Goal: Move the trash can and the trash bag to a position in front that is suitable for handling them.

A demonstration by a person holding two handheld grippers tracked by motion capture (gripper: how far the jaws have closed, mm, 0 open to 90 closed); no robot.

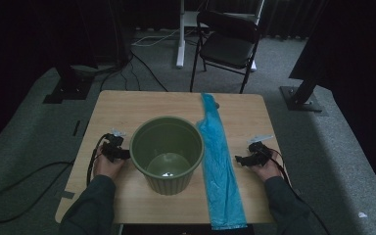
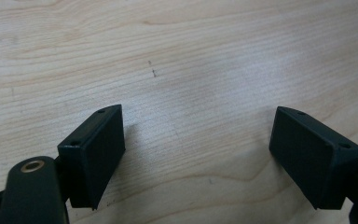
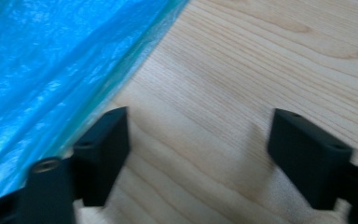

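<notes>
Blue plastic bag is lying flat, just right of the green bin mid-table. My right gripper is sitting right of the bag, jaws spread, holding nothing. My left gripper is sitting left of the bin, also spread, over bare wood.

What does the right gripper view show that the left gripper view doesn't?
Only the right gripper view shows the blue plastic bag, lying on the table beside the right gripper, just off one of its fingers. The left gripper view adds only faint small marks on the wood ahead of the left gripper. Both share the light wooden table and two black fingers spread wide, holding nothing.
</notes>
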